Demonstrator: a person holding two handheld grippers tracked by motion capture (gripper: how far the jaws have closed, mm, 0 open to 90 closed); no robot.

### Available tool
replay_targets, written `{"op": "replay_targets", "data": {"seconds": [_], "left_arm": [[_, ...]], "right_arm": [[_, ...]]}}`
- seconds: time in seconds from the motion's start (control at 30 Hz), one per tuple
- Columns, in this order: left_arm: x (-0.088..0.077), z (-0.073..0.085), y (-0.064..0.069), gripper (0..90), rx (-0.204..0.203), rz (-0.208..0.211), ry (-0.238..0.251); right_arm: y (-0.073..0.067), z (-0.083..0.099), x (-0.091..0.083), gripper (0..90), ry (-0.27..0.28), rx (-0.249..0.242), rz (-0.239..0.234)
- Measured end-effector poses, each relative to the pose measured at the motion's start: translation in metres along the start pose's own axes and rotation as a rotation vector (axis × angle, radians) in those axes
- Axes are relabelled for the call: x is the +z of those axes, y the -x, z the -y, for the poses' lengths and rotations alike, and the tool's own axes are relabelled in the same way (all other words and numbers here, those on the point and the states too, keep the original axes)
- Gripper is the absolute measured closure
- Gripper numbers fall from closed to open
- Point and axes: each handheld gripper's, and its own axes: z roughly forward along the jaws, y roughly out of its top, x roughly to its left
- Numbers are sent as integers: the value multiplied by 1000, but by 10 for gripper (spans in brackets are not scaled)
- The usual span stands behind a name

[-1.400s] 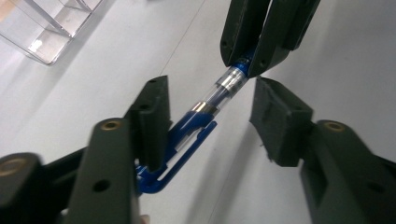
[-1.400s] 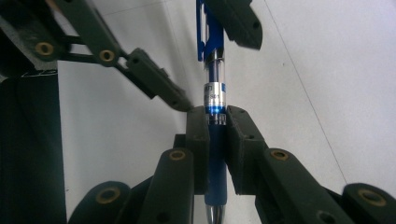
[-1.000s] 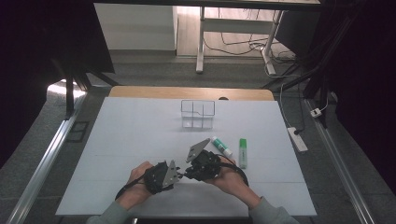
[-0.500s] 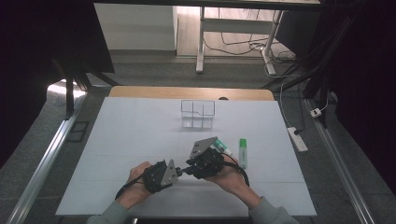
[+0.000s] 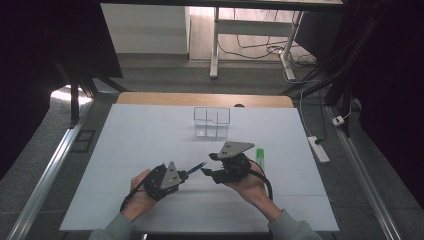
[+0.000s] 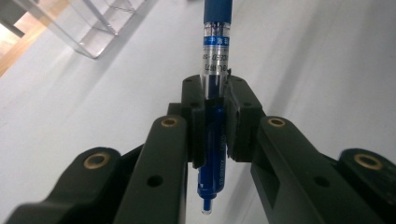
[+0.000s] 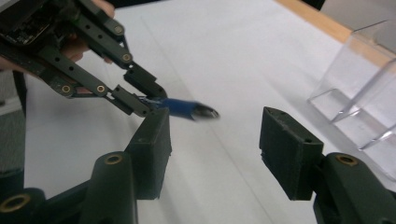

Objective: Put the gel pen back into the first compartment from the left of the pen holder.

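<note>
On the white table (image 5: 150, 145) the left gripper (image 5: 186, 174) is clamped on a blue pen (image 5: 196, 167) whose free end points toward the right gripper (image 5: 206, 171), just beside it. The right gripper's jaws have just been opening, and nothing lies between them. A green-capped marker (image 5: 260, 156) lies just beyond the right hand (image 5: 245, 182). Farther back, near the table's wooden edge, stands a clear acrylic organiser (image 5: 212, 121) with compartments.
</note>
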Motion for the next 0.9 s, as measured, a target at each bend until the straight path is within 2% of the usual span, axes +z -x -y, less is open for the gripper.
{"op": "replay_targets", "data": {"seconds": [0.2, 0.3, 0.43, 0.6, 0.77, 0.9], "left_arm": [[-5, 3, -5, 792, -44, -20, 45], [-7, 4, -7, 792, -67, -29, 69], [-9, 4, -8, 792, -93, -19, 100], [-8, 2, -6, 792, -103, -5, 124], [-5, -1, -2, 792, -93, 10, 139], [0, -5, 4, 792, -79, 30, 143]], "right_arm": [[7, 3, -7, 406, 71, 39, 21], [9, 5, -8, 406, 90, 57, 9], [10, 6, -6, 407, 97, 71, -5], [7, 8, 0, 410, 98, 76, -26], [2, 8, 5, 425, 100, 64, -44], [-3, 6, 7, 472, 106, 55, -53]]}}
